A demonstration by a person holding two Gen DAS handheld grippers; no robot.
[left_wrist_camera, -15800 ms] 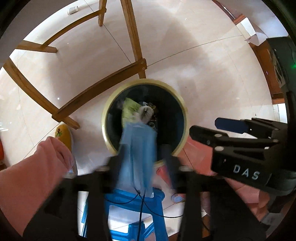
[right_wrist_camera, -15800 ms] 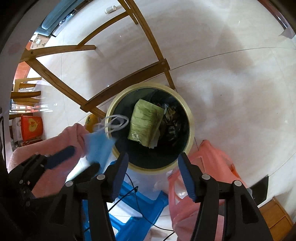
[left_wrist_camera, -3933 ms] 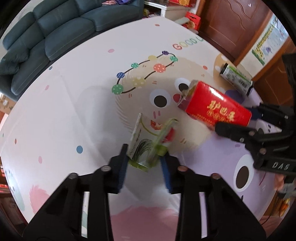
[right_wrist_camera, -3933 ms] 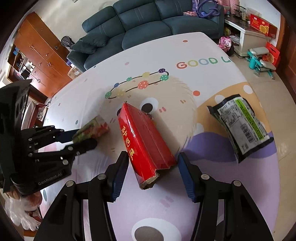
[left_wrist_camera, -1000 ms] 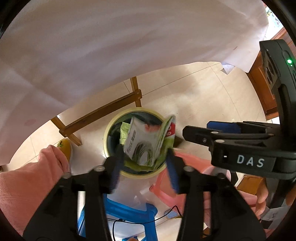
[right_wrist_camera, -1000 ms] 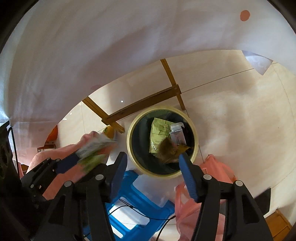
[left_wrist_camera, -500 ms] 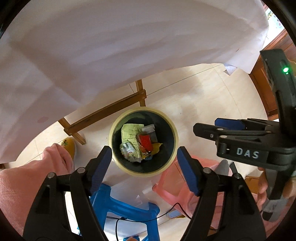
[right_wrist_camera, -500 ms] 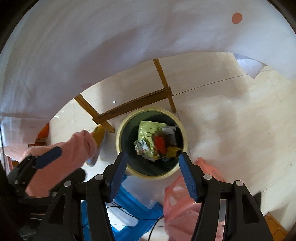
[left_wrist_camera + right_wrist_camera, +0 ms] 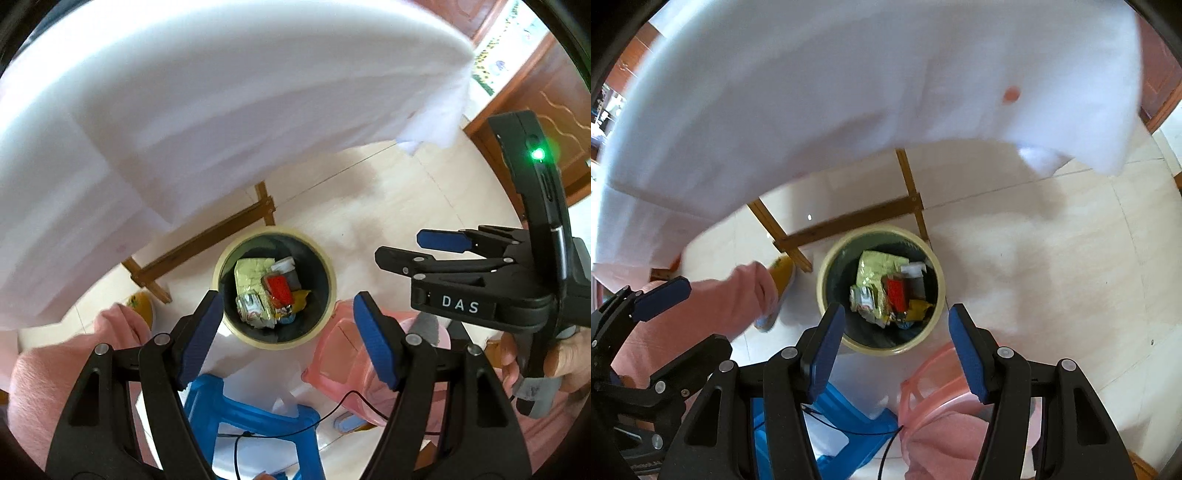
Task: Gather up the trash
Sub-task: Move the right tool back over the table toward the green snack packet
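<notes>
- Below both grippers, on the pale tiled floor, the trash bin (image 9: 275,288) is standing open-mouthed beside the wooden table legs (image 9: 207,245); it is sitting there, I judge, so wrappers can be dropped straight down.
- Inside it a red packet (image 9: 279,288), a green-yellow wrapper (image 9: 248,272) and crumpled foil are lying piled.
- Over the bin the left gripper (image 9: 288,334) is hanging with its jaws spread wide and gripping nothing.
- Alongside, the right gripper (image 9: 895,347) is pointing down with its jaws parted and nothing between its blue pads either.
- Above everything the white tablecloth (image 9: 849,92) is draping over the table edge; any remaining trash would be lying up there, out of sight.
- Under the hands a blue stool (image 9: 255,417) and a pink stool (image 9: 343,354) are crowding the bin.
</notes>
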